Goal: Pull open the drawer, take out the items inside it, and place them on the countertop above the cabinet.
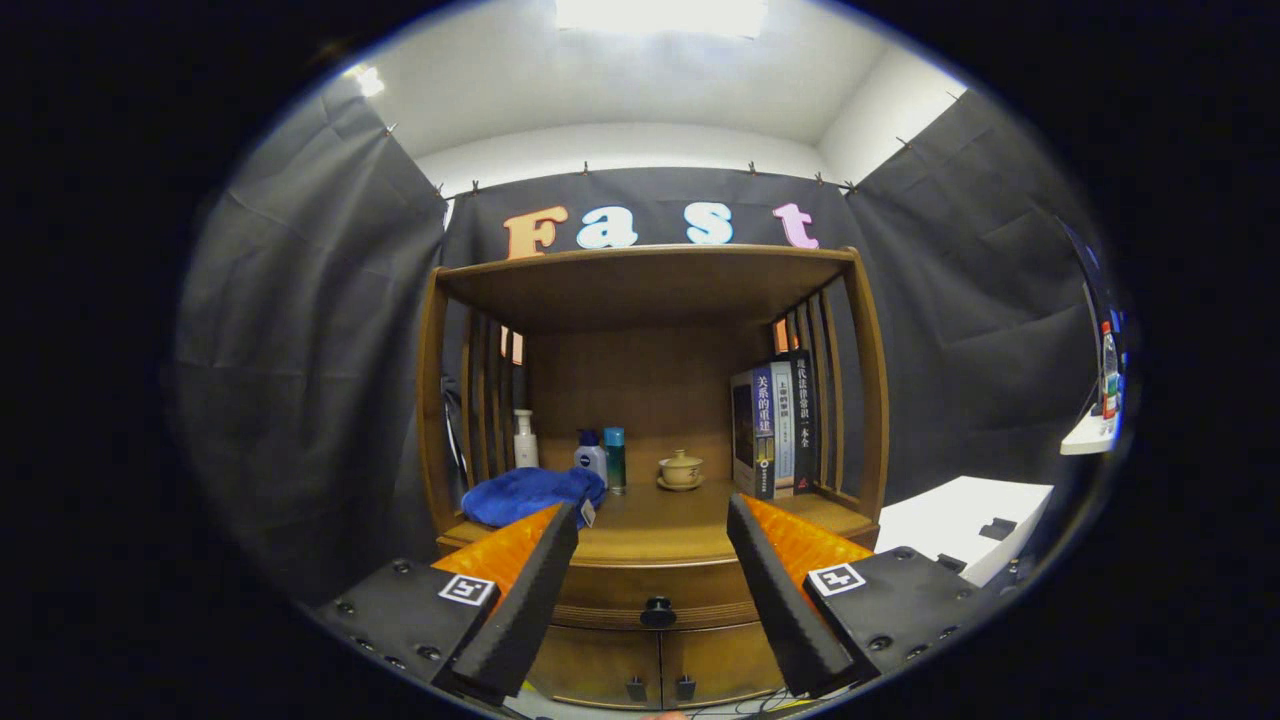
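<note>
Gripper (652,515) level, aimed straight at cabinet (655,450), fingers wide apart, gripping nothing. Drawer (650,585) shut, its dark knob (657,611) between fingers, just ahead. Countertop (660,530) beyond fingertips. Blue cloth (530,495) behind left fingertip. Bottles (590,455) and lidded cup (681,468) farther back; books (775,425) beyond right finger.

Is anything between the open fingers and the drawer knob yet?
No. In the gripper view the gripper is open, and the drawer knob sits ahead between its fingers, with bare drawer front around it.
</note>
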`<state>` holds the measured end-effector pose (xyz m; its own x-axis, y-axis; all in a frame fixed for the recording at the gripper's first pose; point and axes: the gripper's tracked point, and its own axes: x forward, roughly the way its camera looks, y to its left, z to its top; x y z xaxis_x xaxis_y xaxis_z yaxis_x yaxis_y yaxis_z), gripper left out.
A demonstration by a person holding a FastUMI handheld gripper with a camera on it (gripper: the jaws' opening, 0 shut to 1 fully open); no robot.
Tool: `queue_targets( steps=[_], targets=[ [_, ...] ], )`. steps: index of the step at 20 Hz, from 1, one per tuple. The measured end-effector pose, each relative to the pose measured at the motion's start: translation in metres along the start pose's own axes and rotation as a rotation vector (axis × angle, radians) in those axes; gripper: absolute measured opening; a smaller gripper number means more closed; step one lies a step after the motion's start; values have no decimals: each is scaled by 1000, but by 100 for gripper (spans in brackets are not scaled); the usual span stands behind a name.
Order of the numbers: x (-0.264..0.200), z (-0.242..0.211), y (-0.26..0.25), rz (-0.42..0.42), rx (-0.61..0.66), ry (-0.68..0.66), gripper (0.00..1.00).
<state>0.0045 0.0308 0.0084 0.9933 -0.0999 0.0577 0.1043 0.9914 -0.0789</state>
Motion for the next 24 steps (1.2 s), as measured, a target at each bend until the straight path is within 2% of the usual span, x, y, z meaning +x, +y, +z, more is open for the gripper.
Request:
queue_targets(
  steps=[4, 9, 12, 17, 24],
  targets=[
    [9, -17, -11, -40, -3, 13, 98],
    [23, -40, -16, -16, 0, 45, 98],
    [43, -53, -18, -18, -41, 43, 98],
    [68, -94, -5, 0, -49, 98, 98],
    [84, -159, 6, 4, -140, 160, 95]
  ],
)
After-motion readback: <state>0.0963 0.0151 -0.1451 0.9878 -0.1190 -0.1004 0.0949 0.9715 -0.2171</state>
